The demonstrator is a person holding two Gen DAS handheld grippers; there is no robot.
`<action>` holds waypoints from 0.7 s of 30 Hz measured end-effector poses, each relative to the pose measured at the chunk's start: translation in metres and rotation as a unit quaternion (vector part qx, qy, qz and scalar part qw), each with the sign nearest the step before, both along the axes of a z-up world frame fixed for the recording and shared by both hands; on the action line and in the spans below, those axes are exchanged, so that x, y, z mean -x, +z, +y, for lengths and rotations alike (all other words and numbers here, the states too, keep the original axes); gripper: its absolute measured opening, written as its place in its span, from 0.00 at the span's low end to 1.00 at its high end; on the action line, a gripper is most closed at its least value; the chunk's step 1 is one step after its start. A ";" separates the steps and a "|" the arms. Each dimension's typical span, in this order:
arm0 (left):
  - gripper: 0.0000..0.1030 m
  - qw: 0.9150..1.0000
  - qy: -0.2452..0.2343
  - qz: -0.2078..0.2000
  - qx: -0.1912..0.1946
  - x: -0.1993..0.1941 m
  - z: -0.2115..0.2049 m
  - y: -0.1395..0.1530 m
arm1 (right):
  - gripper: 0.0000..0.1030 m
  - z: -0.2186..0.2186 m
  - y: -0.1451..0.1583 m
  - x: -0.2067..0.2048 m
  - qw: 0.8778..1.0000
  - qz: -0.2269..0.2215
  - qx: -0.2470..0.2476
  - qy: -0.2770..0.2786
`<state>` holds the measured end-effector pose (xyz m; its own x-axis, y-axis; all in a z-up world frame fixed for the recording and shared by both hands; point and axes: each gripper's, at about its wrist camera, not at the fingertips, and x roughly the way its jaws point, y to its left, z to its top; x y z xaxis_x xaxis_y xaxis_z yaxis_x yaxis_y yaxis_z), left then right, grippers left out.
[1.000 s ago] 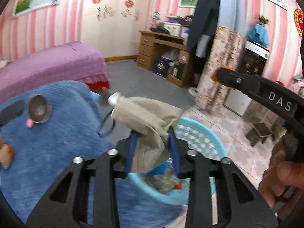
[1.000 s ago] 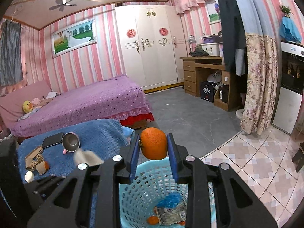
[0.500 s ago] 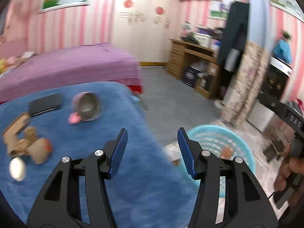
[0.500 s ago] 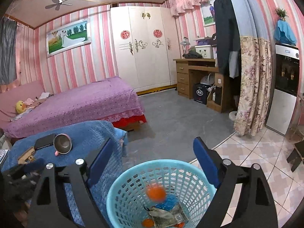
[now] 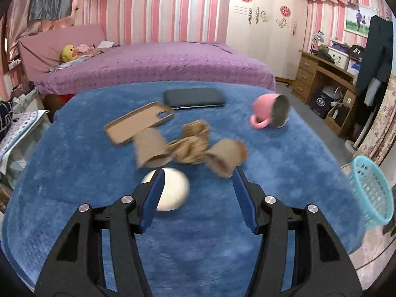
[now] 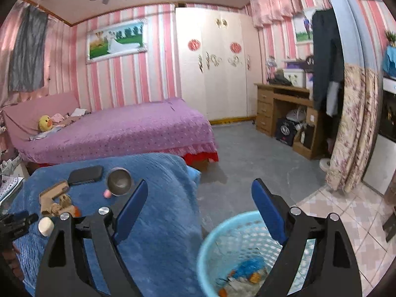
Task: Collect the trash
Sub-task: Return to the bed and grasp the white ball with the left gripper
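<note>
Crumpled brown paper scraps (image 5: 190, 146) lie mid-table on the blue blanket (image 5: 74, 173), with a white round lump (image 5: 173, 190) just in front of them. My left gripper (image 5: 198, 173) hovers over these; its jaws are opening, with nothing between the pads. The white lump sits partly behind the left finger. My right gripper (image 6: 200, 184) stands wide open and empty above the near rim of the light-blue basket (image 6: 210, 237). Trash (image 6: 247, 272) lies in the basket's bottom, among it orange bits and blue wrapping. The basket (image 5: 371, 198) also shows at the table's right side.
On the blanket lie a beige phone case (image 5: 138, 123), a black phone (image 5: 195, 97) and a pink cup (image 5: 269, 113) on its side. A purple bed (image 6: 118, 128) stands behind the table, a wooden desk (image 6: 279, 104) at the right. Grey floor (image 6: 247, 160) lies between.
The left gripper let go of the beige crumpled wad at the basket and swung left over the table. The right gripper opened, and the orange dropped into the basket.
</note>
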<state>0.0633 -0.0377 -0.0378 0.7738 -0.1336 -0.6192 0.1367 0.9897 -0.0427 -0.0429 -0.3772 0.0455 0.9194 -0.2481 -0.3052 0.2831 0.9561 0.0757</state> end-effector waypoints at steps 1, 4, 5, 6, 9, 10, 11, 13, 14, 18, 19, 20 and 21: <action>0.56 1.000 0.002 0.005 -0.002 -0.002 0.008 -0.003 | 0.82 0.009 -0.001 -0.007 1.000 -0.001 -0.007 0.016; 0.57 1.000 0.018 0.018 0.015 -0.009 0.027 -0.012 | 0.82 0.039 -0.011 -0.026 0.998 0.009 -0.027 0.058; 0.57 0.999 0.025 0.031 0.026 -0.013 0.032 -0.019 | 0.82 0.050 -0.015 -0.033 0.997 0.013 -0.028 0.068; 0.57 0.998 0.028 0.043 0.033 -0.017 0.038 -0.026 | 0.82 0.064 -0.019 -0.040 0.996 0.019 -0.028 0.079; 0.57 0.998 0.017 0.062 0.024 -0.026 0.036 -0.042 | 0.82 0.101 -0.033 -0.063 0.992 0.036 -0.026 0.120; 0.57 0.997 0.015 0.066 0.022 -0.030 0.035 -0.046 | 0.82 0.112 -0.038 -0.069 0.990 0.043 -0.026 0.129; 0.57 0.997 0.015 0.072 0.026 -0.034 0.037 -0.049 | 0.82 0.121 -0.043 -0.073 0.989 0.049 -0.025 0.136; 0.57 0.995 0.022 0.080 0.050 -0.038 0.042 -0.054 | 0.82 0.139 -0.049 -0.081 0.987 0.061 -0.018 0.146; 0.57 0.994 0.025 0.083 0.062 -0.040 0.045 -0.057 | 0.82 0.145 -0.052 -0.082 0.987 0.064 -0.013 0.149; 0.58 0.993 0.026 0.095 0.070 -0.045 0.047 -0.063 | 0.82 0.162 -0.058 -0.086 0.984 0.074 -0.007 0.162; 0.58 0.993 0.024 0.094 0.068 -0.046 0.046 -0.063 | 0.82 0.164 -0.060 -0.087 0.983 0.077 -0.008 0.165; 0.58 0.993 0.022 0.095 0.066 -0.048 0.044 -0.063 | 0.82 0.166 -0.060 -0.089 0.983 0.079 -0.007 0.168; 0.58 0.993 0.020 0.097 0.066 -0.049 0.042 -0.065 | 0.82 0.169 -0.062 -0.091 0.982 0.083 -0.005 0.170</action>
